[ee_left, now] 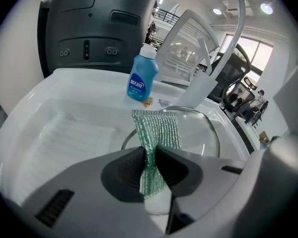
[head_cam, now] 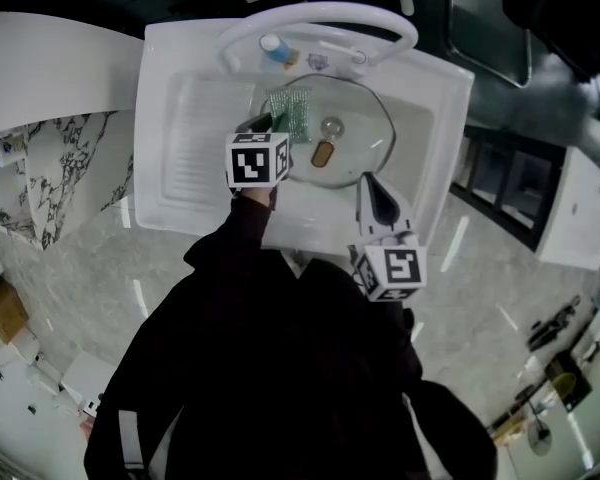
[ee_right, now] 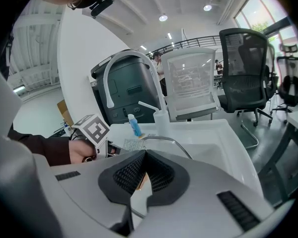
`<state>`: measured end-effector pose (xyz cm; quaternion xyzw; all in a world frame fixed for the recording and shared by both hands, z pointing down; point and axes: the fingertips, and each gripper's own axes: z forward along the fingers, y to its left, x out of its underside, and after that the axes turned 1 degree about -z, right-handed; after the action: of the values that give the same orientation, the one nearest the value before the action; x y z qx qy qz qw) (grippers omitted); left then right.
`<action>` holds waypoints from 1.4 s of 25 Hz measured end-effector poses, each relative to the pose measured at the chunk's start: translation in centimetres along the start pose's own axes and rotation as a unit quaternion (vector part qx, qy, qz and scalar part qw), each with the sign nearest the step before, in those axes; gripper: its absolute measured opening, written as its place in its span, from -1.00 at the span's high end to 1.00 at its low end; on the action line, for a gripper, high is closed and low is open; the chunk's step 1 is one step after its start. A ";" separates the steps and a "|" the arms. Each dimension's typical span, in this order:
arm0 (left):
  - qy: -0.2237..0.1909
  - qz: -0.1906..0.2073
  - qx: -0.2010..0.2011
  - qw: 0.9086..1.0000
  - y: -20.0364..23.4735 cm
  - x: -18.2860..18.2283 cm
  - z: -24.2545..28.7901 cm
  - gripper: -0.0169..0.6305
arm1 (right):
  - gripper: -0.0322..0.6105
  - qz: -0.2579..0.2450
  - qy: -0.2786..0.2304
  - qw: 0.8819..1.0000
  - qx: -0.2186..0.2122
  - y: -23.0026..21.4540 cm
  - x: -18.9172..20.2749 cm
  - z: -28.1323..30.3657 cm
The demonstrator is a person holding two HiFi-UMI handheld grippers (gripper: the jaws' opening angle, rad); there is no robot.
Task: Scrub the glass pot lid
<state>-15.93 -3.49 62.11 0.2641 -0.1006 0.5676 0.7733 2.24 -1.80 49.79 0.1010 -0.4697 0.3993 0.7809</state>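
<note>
The glass pot lid (head_cam: 355,148) lies in the white sink (head_cam: 180,168), its brown knob (head_cam: 323,153) facing up. My left gripper (head_cam: 270,123) is over the lid's left rim, shut on a green mesh scrub cloth (head_cam: 292,113). In the left gripper view the cloth (ee_left: 158,130) hangs from the gripper (ee_left: 151,150) onto the lid (ee_left: 203,128). My right gripper (head_cam: 365,180) is at the lid's near right rim. In the right gripper view its jaws (ee_right: 145,155) are closed, with the lid's rim (ee_right: 180,147) running in between them.
A blue detergent bottle (head_cam: 276,48) and a white squeeze bottle (ee_right: 161,118) stand on the sink's back ledge under an arched white faucet (head_cam: 320,23). A ribbed drainboard (head_cam: 195,118) fills the sink's left half. Office chairs (ee_right: 243,68) stand beyond.
</note>
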 end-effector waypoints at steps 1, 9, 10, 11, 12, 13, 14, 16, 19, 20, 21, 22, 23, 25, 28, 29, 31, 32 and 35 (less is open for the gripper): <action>0.000 -0.001 -0.001 1.000 0.2 0.0 0.0 0.72 | 0.89 0.000 0.001 1.000 0.001 0.1 -0.1 0.0; -0.004 -0.015 -0.012 1.000 1.5 0.5 -0.7 0.72 | 0.89 -0.008 -0.001 1.000 -0.007 0.5 0.2 0.0; -0.005 -0.017 -0.014 1.000 1.7 0.5 -0.9 0.73 | 0.89 -0.007 -0.002 1.000 -0.009 0.6 0.1 0.0; -0.006 -0.019 -0.015 1.000 1.9 0.5 -1.1 0.73 | 0.89 -0.002 -0.002 1.000 -0.011 0.7 0.0 0.0; -0.008 -0.020 -0.016 1.000 2.1 0.6 -1.4 0.73 | 0.89 0.001 -0.003 1.000 -0.012 0.9 -0.1 0.1; -0.009 -0.021 -0.017 1.000 2.3 0.6 -1.6 0.73 | 0.89 0.003 -0.005 1.000 -0.014 1.0 -0.3 0.1; -0.010 -0.021 -0.017 1.000 2.5 0.6 -1.9 0.73 | 0.89 0.003 -0.006 1.000 -0.015 1.2 -0.4 0.1; -0.012 -0.018 -0.017 1.000 2.6 0.7 -2.4 0.73 | 0.89 0.001 -0.009 1.000 -0.017 1.4 -0.5 0.0; -0.018 -0.012 -0.017 1.000 2.7 0.6 -3.1 0.74 | 0.89 -0.001 -0.012 1.000 -0.020 1.8 -0.7 0.0; -0.021 -0.010 -0.017 1.000 2.7 0.6 -3.4 0.74 | 0.89 -0.002 -0.013 1.000 -0.020 1.9 -0.8 0.0; -0.023 -0.006 -0.016 1.000 2.7 0.5 -3.6 0.74 | 0.89 -0.004 -0.014 1.000 -0.020 2.0 -0.8 0.0; -0.025 0.001 -0.016 1.000 2.7 0.4 -3.8 0.74 | 0.89 -0.006 -0.014 1.000 -0.018 2.0 -0.9 -0.1; -0.026 0.009 -0.015 0.999 2.6 0.2 -4.0 0.74 | 0.89 -0.007 -0.015 1.000 -0.016 2.0 -1.1 -0.1; -0.029 0.032 -0.010 0.999 2.5 -0.1 -4.4 0.74 | 0.89 -0.007 -0.018 1.000 -0.017 2.1 -1.4 -0.2; -0.028 0.080 0.006 0.996 1.9 -0.6 -5.2 0.74 | 0.89 0.002 -0.021 1.000 -0.013 2.1 -2.0 -0.4; -0.026 0.101 0.010 0.994 1.7 -0.6 -5.4 0.74 | 0.89 0.005 -0.023 1.000 -0.012 2.1 -2.1 -0.4; -0.016 0.153 0.019 0.988 1.3 -0.4 -5.5 0.74 | 0.89 0.005 -0.025 1.000 -0.012 2.1 -1.9 -0.5; -0.008 0.180 0.027 0.983 1.1 -0.1 -5.5 0.74 | 0.89 0.002 -0.026 1.000 -0.013 2.1 -1.7 -0.5; 0.025 0.247 0.060 0.967 0.1 1.0 -5.5 0.74 | 0.89 -0.004 -0.027 1.000 -0.014 2.2 -1.6 -0.5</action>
<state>-16.49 0.25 58.03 0.2633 -0.1092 0.7523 0.5939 0.61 -0.89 47.73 0.1032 -0.4956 0.3866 0.7709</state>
